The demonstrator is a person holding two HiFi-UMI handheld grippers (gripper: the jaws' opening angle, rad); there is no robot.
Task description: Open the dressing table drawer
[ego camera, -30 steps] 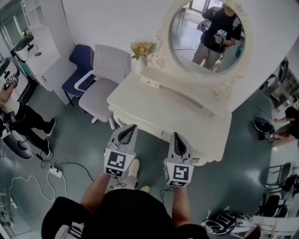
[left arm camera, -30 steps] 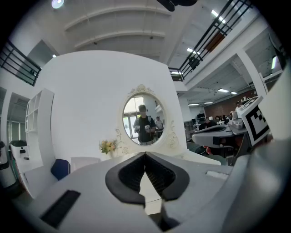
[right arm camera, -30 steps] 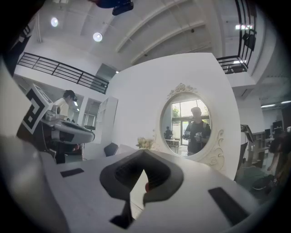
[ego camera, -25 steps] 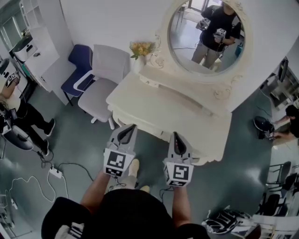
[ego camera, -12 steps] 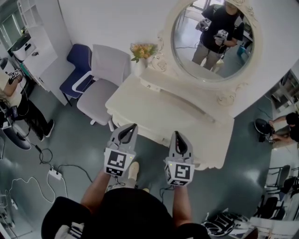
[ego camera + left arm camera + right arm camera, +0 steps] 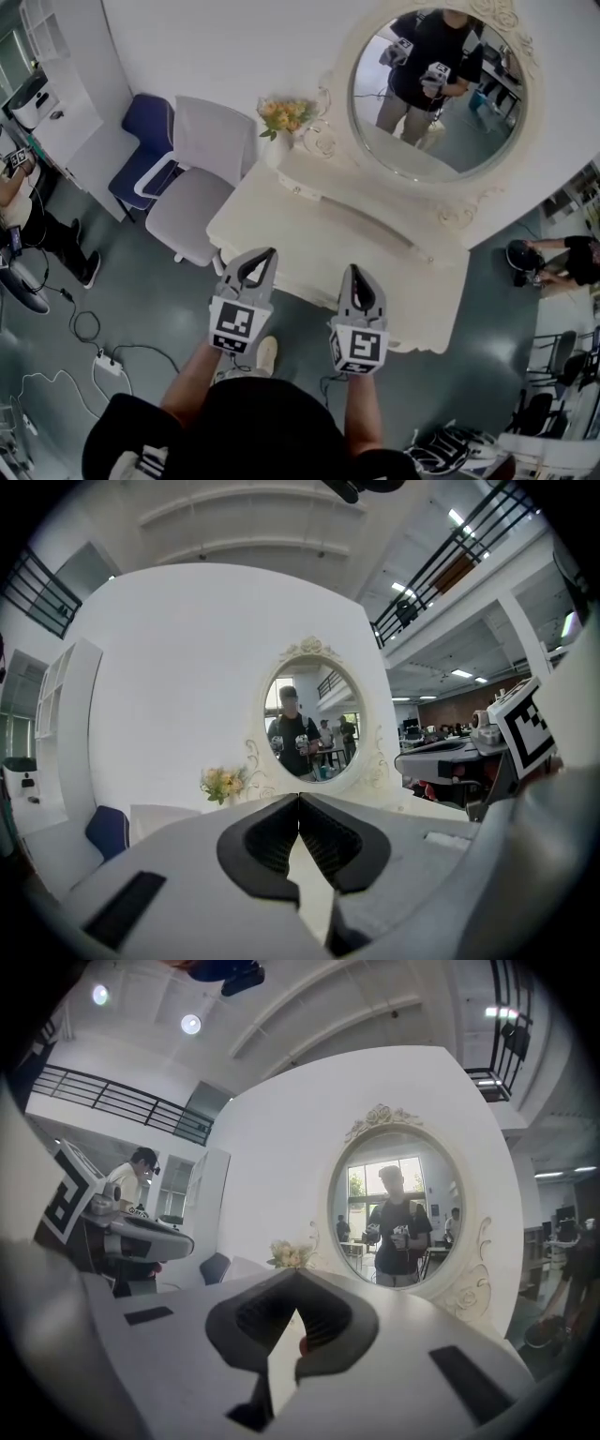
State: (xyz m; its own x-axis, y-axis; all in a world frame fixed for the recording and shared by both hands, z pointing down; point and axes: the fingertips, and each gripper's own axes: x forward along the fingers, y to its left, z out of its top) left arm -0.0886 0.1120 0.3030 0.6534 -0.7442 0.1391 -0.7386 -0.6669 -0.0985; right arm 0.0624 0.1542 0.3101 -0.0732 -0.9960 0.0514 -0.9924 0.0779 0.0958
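In the head view, the left gripper [image 6: 268,251] and right gripper [image 6: 354,268] are hovering side by side at the near edge of the cream dressing table [image 6: 309,220], and its drawer front is lying out of sight under the tabletop rim. In the left gripper view, the jaws are pressing tip to tip, empty, pointing toward the oval mirror [image 6: 309,719]. In the right gripper view, the jaws are likewise meeting at their tips, gripping nothing, facing the flowers [image 6: 289,1255].
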